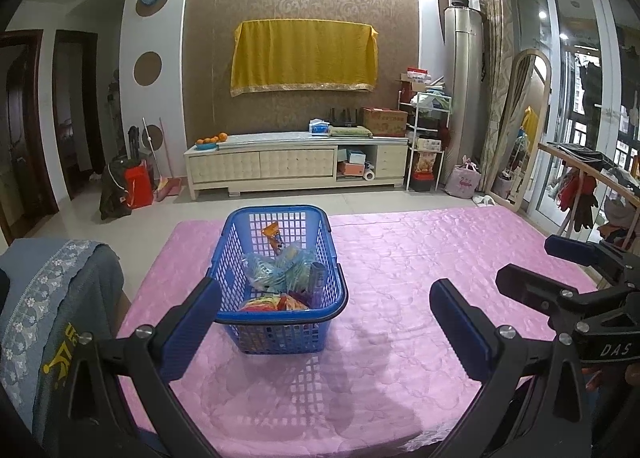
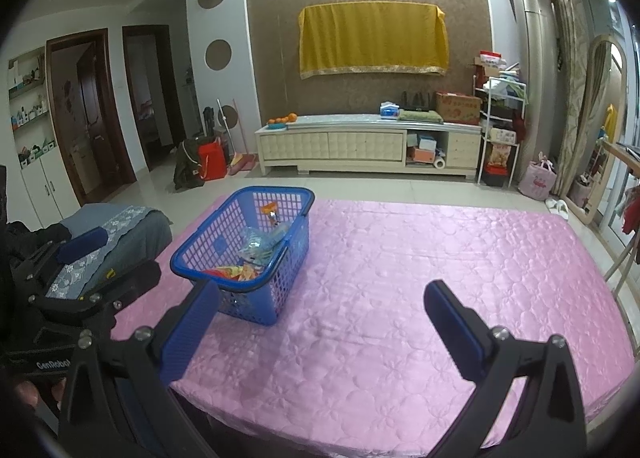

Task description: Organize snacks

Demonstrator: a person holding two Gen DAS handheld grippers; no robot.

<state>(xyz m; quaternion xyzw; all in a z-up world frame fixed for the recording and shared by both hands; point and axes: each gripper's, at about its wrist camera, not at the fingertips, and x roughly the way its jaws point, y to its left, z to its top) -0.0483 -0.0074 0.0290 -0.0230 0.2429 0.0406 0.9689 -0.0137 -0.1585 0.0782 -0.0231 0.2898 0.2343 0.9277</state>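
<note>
Pink-covered bench carries blue basket of snack packets; left gripper and right gripper jaws both spread wide, empty.

"DAS" stands on the right tongs; "GenRobo", cut off, on the left tongs.

Blue basket looks like glossy perforated plastic, snack packs inside are shiny crinkly film, and the pink tablecloth is satiny quilted cloth.
</note>
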